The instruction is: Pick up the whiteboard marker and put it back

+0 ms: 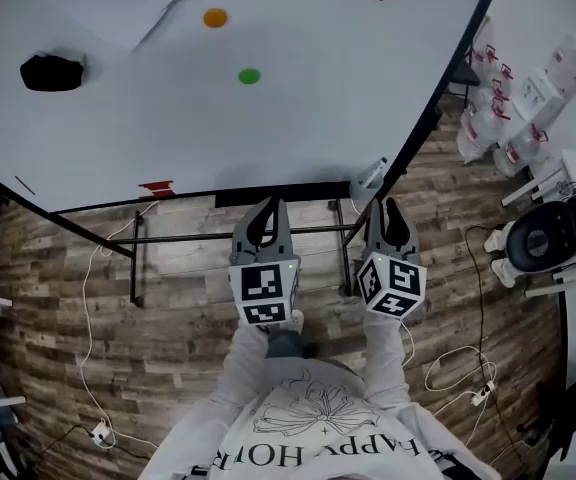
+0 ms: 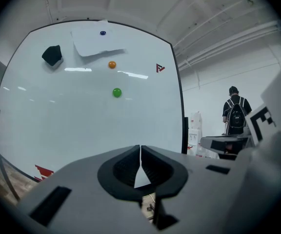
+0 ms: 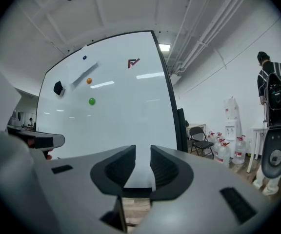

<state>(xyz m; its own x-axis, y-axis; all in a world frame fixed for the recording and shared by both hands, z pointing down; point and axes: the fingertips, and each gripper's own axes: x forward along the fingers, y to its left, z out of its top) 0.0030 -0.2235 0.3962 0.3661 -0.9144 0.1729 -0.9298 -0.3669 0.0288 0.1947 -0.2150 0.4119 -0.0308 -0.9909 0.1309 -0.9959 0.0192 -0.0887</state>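
Grippers: two grey two-jaw tools with marker cubes, low centre in the head view: the left gripper (image 1: pixel 267 216) and the right gripper (image 1: pixel 389 216).
Left gripper: jaws pressed tip to tip, nothing between them.
Right gripper: jaws parted, with only bare board seen through the gap; it holds nothing.
Board: one large white whiteboard (image 1: pixel 298 128) on a black frame, filling the upper frame.
On the board: one orange round magnet (image 1: pixel 215 17), one green round magnet (image 1: pixel 249 75), one black eraser (image 1: pixel 52 72) at upper left.
Marker: one pale, stubby whiteboard marker (image 1: pixel 369 176), as it appears, at the board's lower right edge. It sits just ahead of the right gripper and clear of its jaws; it is too small for detail.
Axis: slanted from lower left to upper right of the frame; which end is the cap cannot be told.
Background: one person with a black backpack (image 2: pixel 235 115), at right in both gripper views.
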